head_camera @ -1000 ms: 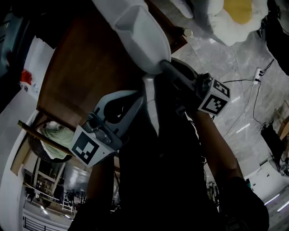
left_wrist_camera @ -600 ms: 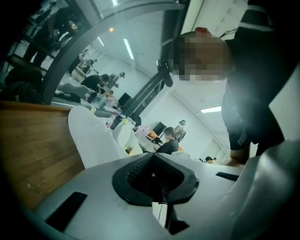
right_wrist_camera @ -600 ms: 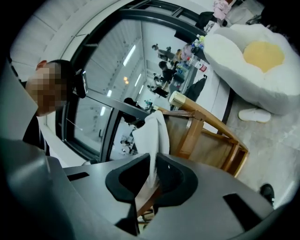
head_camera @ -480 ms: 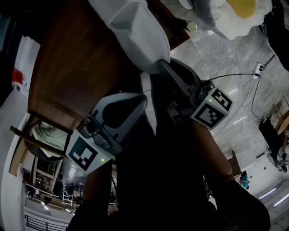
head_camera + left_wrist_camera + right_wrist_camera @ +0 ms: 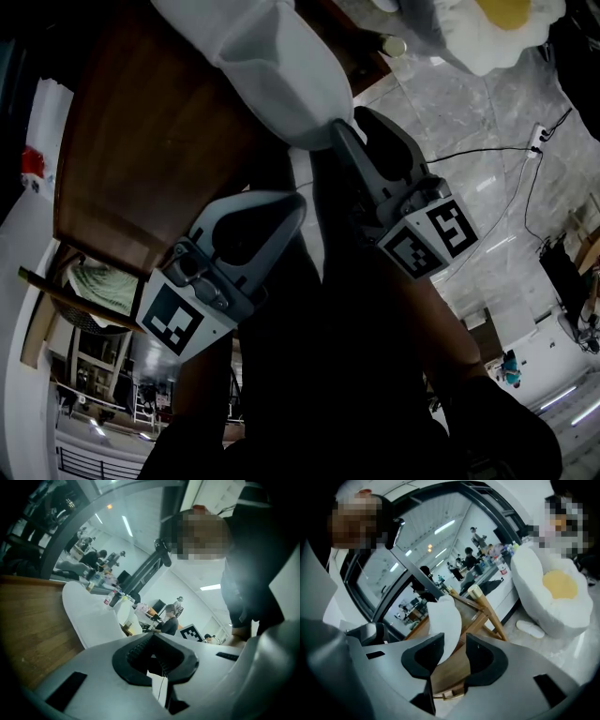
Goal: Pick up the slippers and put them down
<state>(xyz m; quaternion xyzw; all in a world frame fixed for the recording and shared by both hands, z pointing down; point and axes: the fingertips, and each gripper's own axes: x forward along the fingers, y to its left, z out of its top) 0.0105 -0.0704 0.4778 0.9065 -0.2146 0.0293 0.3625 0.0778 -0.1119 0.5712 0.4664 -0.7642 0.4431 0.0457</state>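
Wooden table (image 5: 159, 141) stood at left. Fried-egg cushion (image 5: 506, 28) sat on marble floor (image 5: 469, 141). White slipper (image 5: 281, 66) lay on table. My right gripper (image 5: 457, 644): jaws had just been opening, slipper end between them, ungripped. My left gripper (image 5: 152, 641): closed, empty.

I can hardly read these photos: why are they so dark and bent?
Head view: the lower half sinks into shadow while the slipper and floor are bright. Both gripper views: wide-angle lenses bow straight window frames and darken the corners.
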